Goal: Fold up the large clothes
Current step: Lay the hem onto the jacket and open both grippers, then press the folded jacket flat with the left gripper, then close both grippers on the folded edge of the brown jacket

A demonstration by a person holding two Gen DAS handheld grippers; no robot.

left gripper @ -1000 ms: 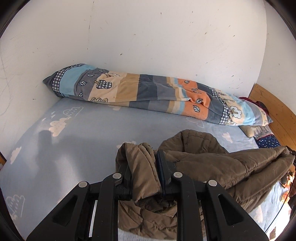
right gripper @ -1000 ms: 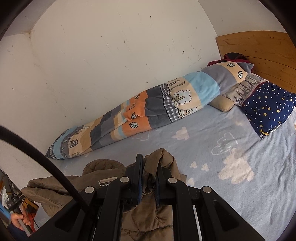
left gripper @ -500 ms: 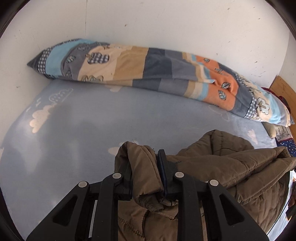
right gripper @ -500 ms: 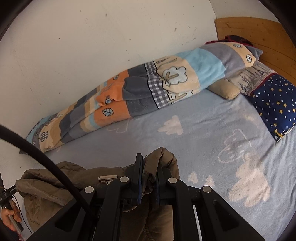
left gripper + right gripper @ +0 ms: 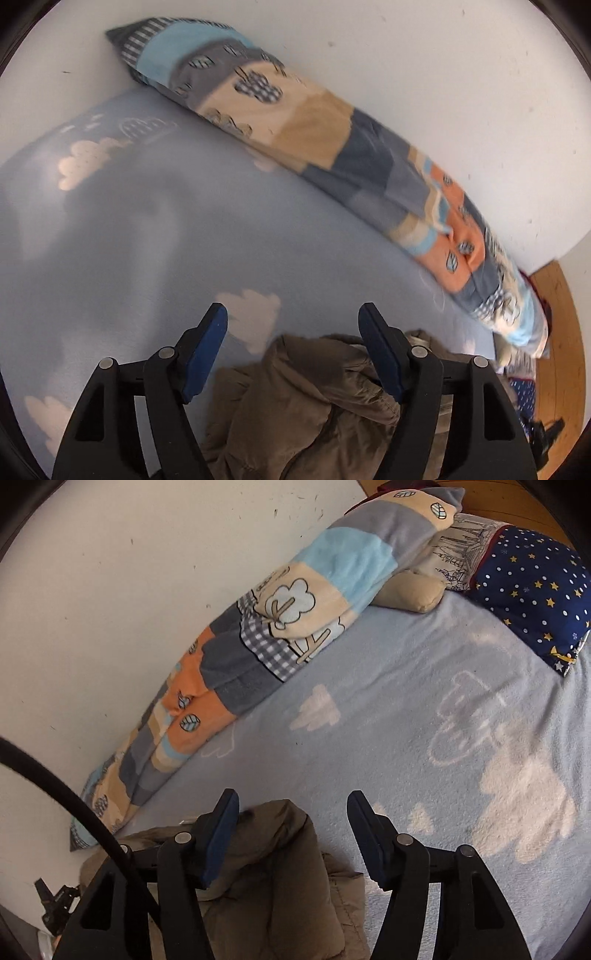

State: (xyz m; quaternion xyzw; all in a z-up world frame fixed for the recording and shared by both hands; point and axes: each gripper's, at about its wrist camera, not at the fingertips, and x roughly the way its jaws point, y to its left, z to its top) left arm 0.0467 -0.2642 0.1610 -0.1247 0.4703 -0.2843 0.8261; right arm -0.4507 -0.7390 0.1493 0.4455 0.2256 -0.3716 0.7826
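A bed covered by a pale blue fleece sheet printed with cream clouds [image 5: 155, 236] is filling most of both views, sitting against a scuffed white wall [image 5: 424, 74]. A long rolled patchwork blanket in blue, grey, tan and orange [image 5: 332, 147] is lying along that wall. At the head end, a navy pillow dotted with stars [image 5: 532, 590] and a small beige cushion [image 5: 410, 590] are resting in front of a curved wooden headboard [image 5: 561, 332].

A bulky olive-brown quilted jacket [image 5: 306, 402] is lying crumpled on the sheet at the near edge of the bed, below both tools.

The left gripper [image 5: 293, 347] is opening, its blue-padded fingers [image 5: 205, 350] standing well apart above the jacket and pressing on nothing. The right gripper [image 5: 293, 834] is opening too; a raised fold of the jacket is sitting between its spread fingers [image 5: 219, 838], with no sign of the pads squeezing it.
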